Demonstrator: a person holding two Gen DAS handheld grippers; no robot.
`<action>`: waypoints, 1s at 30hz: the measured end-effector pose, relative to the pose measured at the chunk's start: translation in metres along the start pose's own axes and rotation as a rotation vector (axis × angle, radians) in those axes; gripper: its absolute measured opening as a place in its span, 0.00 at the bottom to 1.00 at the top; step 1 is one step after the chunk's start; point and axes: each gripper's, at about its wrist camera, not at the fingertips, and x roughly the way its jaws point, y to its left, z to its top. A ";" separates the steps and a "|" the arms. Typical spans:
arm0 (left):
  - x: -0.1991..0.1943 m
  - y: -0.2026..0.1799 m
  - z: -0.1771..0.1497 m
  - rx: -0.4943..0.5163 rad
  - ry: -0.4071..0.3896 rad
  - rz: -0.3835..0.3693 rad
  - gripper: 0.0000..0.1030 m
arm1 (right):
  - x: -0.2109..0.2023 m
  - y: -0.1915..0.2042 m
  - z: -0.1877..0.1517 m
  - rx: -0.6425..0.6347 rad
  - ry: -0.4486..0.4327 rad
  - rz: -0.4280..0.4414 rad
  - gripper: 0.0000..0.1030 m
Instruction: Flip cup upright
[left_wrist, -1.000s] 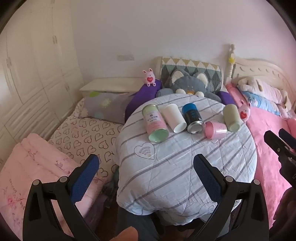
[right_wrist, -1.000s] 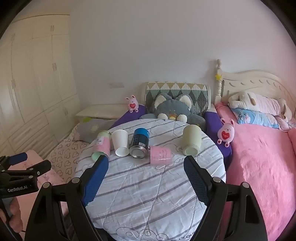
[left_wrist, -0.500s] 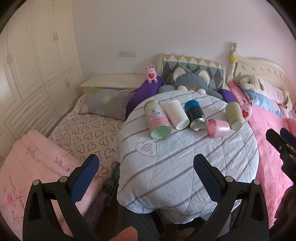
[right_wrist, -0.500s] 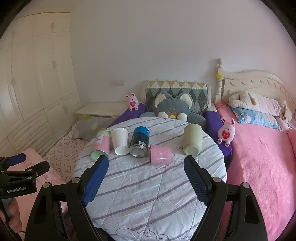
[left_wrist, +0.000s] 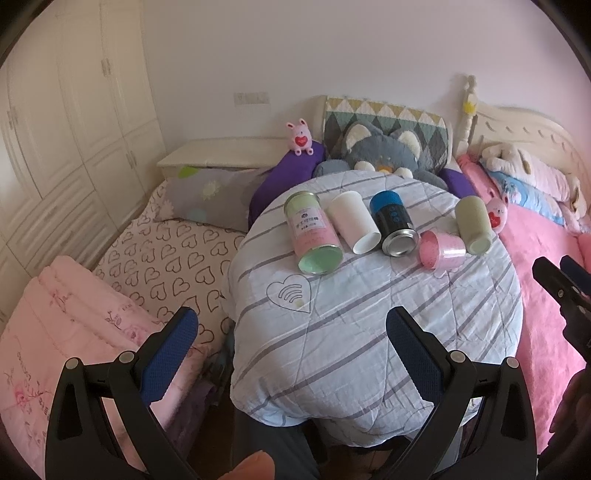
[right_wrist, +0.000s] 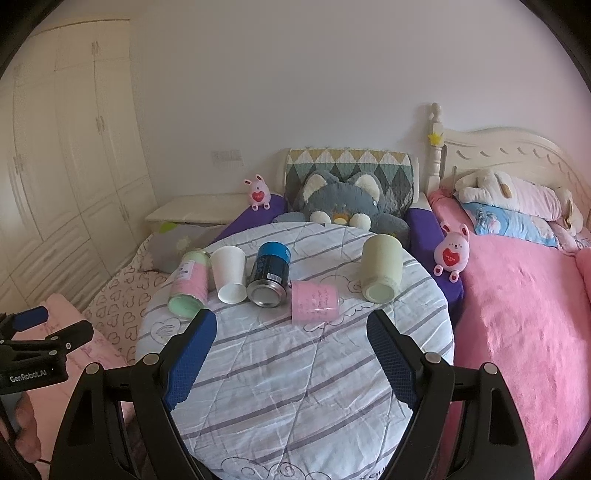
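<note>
right claw (right_wrist: 287, 352) wide, empty | pink cup (right_wrist: 314, 301) on its side, just beyond it | left claw (left_wrist: 291, 345) wide, empty, well short of cups

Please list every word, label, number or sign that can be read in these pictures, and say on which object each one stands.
"GenRobot.AI": white print on the black body of the left gripper.
Label on the pink-and-green can: print too small to read.
Barcode and pale digits on the blue-and-black can: not legible.
Faint writing on the pink cup: too blurred to read.
Heart with curved stripes, no words: stitched on the striped quilt.
</note>
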 end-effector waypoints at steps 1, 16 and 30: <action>0.002 0.000 0.001 -0.001 0.004 0.001 1.00 | 0.002 0.001 0.001 -0.001 0.003 -0.001 0.82; 0.061 -0.023 0.027 0.031 0.056 -0.013 1.00 | 0.063 -0.008 0.020 0.001 0.074 -0.014 0.82; 0.149 -0.129 0.099 0.153 0.097 -0.155 1.00 | 0.124 -0.071 0.042 0.089 0.124 -0.127 0.82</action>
